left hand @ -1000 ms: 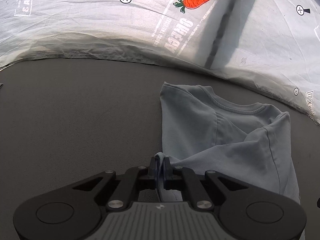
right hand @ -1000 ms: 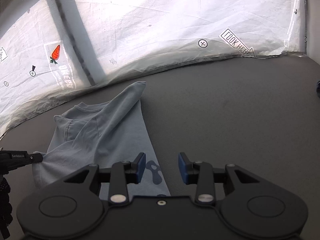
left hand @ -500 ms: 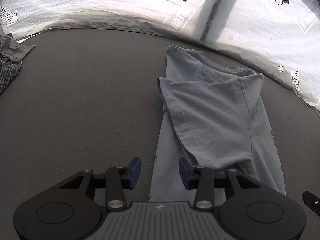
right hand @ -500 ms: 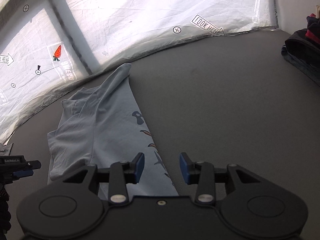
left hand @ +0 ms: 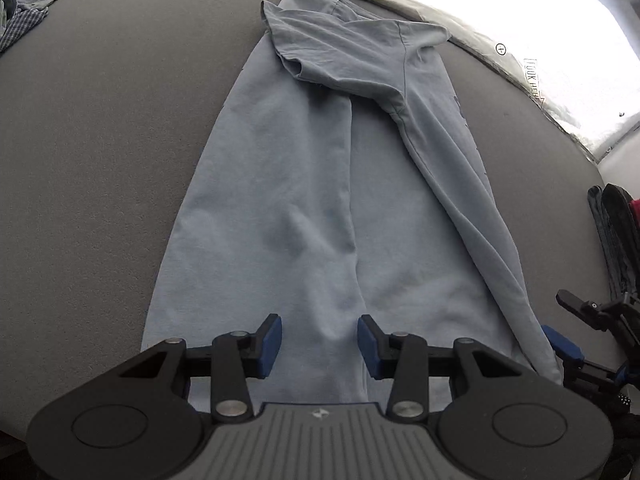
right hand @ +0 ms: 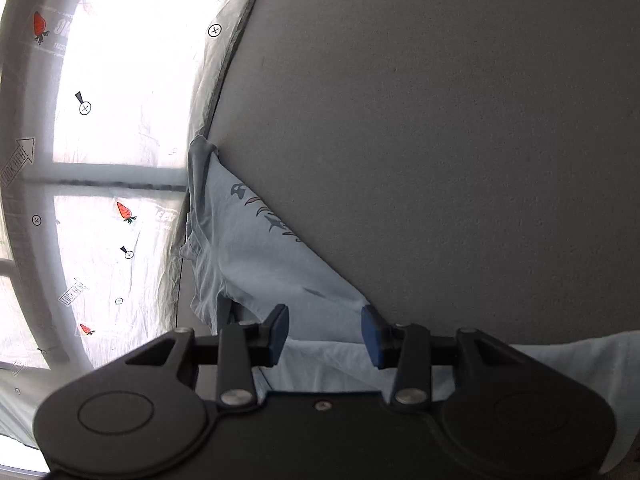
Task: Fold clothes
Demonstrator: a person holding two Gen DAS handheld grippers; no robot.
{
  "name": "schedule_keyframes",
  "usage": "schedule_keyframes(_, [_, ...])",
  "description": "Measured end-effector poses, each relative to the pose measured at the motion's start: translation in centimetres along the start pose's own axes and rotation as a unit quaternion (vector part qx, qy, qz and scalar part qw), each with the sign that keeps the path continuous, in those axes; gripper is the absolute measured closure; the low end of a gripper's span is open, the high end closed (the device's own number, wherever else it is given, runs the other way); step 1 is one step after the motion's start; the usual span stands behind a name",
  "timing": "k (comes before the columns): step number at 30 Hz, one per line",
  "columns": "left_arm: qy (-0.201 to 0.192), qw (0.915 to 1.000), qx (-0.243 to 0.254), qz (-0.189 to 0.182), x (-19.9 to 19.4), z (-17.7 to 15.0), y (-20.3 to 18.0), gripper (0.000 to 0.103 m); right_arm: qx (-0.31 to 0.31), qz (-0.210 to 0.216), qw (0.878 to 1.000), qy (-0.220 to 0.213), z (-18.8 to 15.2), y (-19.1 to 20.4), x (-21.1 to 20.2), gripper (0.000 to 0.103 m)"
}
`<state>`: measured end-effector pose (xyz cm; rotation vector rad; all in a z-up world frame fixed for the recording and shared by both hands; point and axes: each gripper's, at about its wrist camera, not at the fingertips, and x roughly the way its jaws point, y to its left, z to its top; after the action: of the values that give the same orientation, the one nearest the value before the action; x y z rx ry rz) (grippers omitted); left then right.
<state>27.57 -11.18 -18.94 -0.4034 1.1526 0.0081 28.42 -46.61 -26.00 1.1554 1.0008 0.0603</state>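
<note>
A light blue T-shirt (left hand: pixel 320 200) lies on the grey table (left hand: pixel 100 160), its sides folded in lengthwise and a sleeve laid across the far end. My left gripper (left hand: pixel 319 346) is open above the near hem, and its pads touch nothing. At the hem's right corner sits my right gripper (left hand: pixel 564 324). The right wrist view is rolled sideways and shows the T-shirt (right hand: pixel 256 264) with its dark print running away to the left. There my right gripper (right hand: pixel 324 334) has its jaws opening. Fabric lies below the gap, not pinched.
A crumpled checked garment (left hand: pixel 20 12) lies at the table's far left corner. A dark pile of clothes (left hand: pixel 616 232) sits at the right edge. A white printed sheet (right hand: pixel 120 80) hangs along the far side of the table (right hand: pixel 440 120).
My left gripper let go of the fabric fold, opened and drew back along the shirt to its hem. My right gripper rolled sideways and moved to the hem's right corner.
</note>
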Motion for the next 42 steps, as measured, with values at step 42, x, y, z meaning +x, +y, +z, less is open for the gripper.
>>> schedule_keyframes(42, [0.035, 0.9990, -0.027, -0.007, -0.8, -5.3, -1.5, 0.051, -0.072, 0.031, 0.997, -0.003, -1.3, -10.1, -8.7, 0.097])
